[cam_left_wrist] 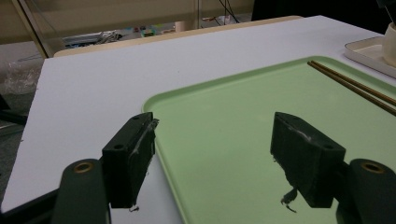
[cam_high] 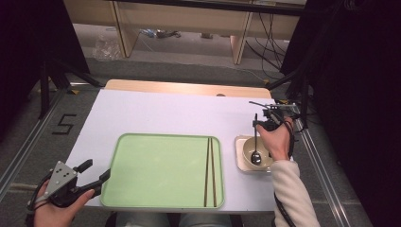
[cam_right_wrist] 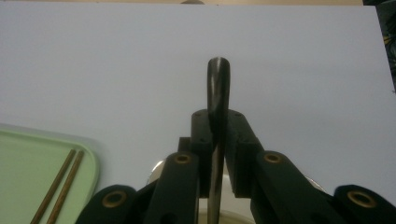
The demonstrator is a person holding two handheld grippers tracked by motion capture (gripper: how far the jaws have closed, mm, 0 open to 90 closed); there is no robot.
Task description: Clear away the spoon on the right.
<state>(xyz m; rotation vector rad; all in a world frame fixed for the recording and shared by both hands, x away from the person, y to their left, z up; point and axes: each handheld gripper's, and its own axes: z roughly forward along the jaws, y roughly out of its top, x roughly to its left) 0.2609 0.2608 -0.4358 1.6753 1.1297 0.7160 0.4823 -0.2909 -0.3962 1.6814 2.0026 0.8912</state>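
**Spoon pinched above the bowl, tray edge waiting between open tongs**

At the left, the left tongs (cam_high: 97, 174) are standing released, one jaw sitting over the bare worktop (cam_high: 156, 111) and the other over the green tray (cam_high: 161, 170), so the tray's left rim is lying between them with nothing pressing on it. In the left gripper view the same rim (cam_left_wrist: 156, 140) is running up between the two spread jaws. Toward the tray's right side a pair of chopsticks (cam_high: 210, 171) is lying lengthwise, loose on the flat surface.

Farther right, just beside the tray, a cream bowl (cam_high: 246, 152) is sitting on the worktop. The right tongs (cam_high: 265, 124) are clenched on the handle of a dark spoon (cam_high: 256, 142), which is hanging steeply with its scoop down inside the bowl. In the right gripper view the handle (cam_right_wrist: 218, 88) is sticking up between the closed jaws.

The likely trouble lies here: the handle is thin and smooth, so it could be pivoting or slipping in the grip, and a sideways pull could be catching the bowl's wall and tipping it. If the left tongs lift the tray unevenly, the chopsticks could be rolling off.
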